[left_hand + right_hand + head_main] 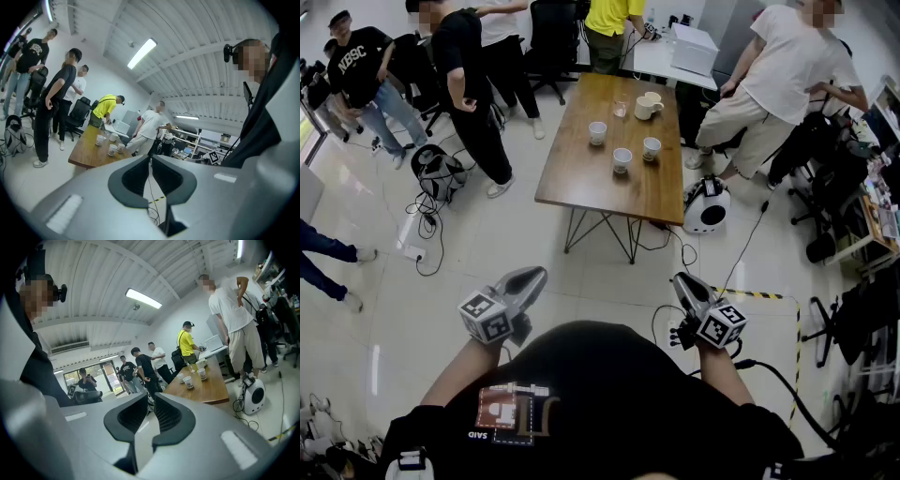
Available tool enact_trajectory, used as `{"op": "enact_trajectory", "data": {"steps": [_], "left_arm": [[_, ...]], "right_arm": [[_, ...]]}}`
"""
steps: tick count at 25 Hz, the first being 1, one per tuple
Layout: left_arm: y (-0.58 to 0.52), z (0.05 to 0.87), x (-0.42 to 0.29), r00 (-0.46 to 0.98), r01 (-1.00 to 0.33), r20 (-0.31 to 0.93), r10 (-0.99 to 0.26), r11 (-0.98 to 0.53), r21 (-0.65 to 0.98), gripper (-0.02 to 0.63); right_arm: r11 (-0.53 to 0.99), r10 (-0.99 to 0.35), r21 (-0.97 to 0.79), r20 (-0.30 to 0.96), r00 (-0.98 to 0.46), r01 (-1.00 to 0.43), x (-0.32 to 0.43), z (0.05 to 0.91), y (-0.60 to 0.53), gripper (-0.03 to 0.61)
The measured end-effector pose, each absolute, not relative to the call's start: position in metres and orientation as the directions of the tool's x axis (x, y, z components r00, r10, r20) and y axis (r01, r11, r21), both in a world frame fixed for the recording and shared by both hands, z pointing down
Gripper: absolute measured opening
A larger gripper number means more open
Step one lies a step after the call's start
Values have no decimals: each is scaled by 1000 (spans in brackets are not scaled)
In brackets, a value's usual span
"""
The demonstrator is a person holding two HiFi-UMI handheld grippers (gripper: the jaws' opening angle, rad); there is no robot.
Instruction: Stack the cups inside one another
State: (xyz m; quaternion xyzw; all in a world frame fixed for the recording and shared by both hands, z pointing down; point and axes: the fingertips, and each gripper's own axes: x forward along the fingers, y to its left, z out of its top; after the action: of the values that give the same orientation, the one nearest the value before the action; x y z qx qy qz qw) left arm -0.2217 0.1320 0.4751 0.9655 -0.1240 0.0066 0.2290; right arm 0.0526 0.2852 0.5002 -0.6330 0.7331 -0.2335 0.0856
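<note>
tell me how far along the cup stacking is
Done: nothing that shows. The three near cups stand apart on the table; whether the pair at its far end is nested is unclear. In hand: nothing. The left tongs and right tongs are empty, held well short of the table. Left: all the stacking.

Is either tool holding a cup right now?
No: the left tool and the right tool are empty and held near the person's body, while the cups stand on the table farther ahead.
</note>
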Motion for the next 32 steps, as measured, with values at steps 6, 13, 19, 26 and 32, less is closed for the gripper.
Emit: {"op": "enact_trajectory", "data": {"steps": [6, 13, 19, 26, 32], "left_arm": [[166, 469, -178, 967, -250, 73, -244, -859, 447, 23], [195, 470, -139, 962, -268, 83, -258, -857, 441, 23], [192, 474, -123, 964, -266, 109, -244, -851, 453, 23], [139, 484, -110, 972, -233, 97, -212, -845, 482, 23], [36, 491, -106, 988, -154, 56, -145, -860, 487, 23]], "right_arm": [[117, -964, -422, 168, -204, -899, 91, 495, 314, 58], [127, -959, -425, 176, -220, -896, 131, 507, 343, 58], [116, -957, -453, 189, -222, -884, 144, 520, 338, 58], [89, -955, -421, 223, -198, -903, 147, 521, 292, 58], [33, -963, -387, 234, -132, -921, 143, 507, 205, 58]]}}
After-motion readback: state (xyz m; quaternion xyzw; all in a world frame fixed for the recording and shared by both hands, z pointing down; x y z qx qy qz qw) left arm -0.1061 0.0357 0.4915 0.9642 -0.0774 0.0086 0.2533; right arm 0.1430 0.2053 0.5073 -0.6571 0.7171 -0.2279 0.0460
